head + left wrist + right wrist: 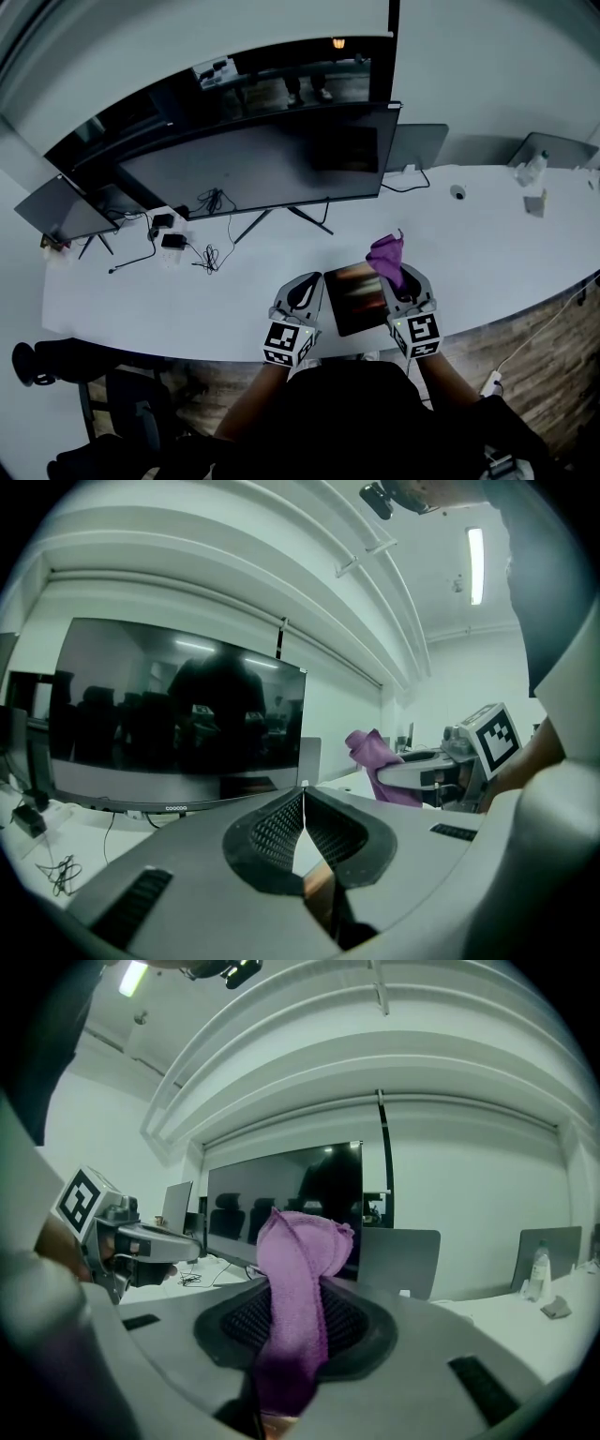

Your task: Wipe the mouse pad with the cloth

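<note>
Cloth point(386, 255) is clamped in right gripper point(394, 279), bunched above the jaws, at right edge of mouse pad point(354, 302), probably readied for wiping. Left gripper point(307, 289) is pinched closed, empty, at the pad's left edge.

A long white counter point(141, 300) curves across the room. A wide dark monitor point(262, 159) stands on it on splayed legs, with a smaller tilted screen point(56, 208) near its left end and a grey one point(417, 145) behind its right end. Black adapters and loose cables point(173, 242) lie by the monitor's left side. A clear bottle point(534, 169) stands far right. A dark office chair point(56, 361) sits below the counter's left edge.
</note>
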Tool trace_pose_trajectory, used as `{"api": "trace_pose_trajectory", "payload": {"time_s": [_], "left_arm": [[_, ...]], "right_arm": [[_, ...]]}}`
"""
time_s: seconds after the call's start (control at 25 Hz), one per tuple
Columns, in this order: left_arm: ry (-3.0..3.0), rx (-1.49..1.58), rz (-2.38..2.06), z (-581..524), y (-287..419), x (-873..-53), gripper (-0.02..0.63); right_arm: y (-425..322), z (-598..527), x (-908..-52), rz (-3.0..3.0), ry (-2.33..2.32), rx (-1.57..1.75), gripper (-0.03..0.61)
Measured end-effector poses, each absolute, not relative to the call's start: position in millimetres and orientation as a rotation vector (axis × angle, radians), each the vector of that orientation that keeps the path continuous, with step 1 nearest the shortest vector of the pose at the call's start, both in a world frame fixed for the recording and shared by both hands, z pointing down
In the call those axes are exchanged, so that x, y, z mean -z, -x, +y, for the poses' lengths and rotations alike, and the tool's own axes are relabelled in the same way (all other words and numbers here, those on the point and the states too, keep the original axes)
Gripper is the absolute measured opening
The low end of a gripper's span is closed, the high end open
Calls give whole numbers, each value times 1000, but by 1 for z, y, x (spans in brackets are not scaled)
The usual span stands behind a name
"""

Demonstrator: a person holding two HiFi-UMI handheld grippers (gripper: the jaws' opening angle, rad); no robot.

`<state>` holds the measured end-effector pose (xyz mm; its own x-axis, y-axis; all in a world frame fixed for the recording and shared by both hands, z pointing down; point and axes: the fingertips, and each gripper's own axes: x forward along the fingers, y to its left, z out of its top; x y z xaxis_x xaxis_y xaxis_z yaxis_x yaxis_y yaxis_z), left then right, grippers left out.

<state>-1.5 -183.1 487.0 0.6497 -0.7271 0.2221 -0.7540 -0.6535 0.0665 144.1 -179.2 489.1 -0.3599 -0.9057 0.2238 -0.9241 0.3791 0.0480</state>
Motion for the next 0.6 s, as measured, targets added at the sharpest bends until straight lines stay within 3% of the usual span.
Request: {"api": "trace_pose_trajectory", "payload": {"time_s": [0.6], "left_arm": [[-2695,-275,-1242,-181,7,-491,21]], "right_arm": [[-143,-183,-488,-2416,-1651,-139,121]]}}
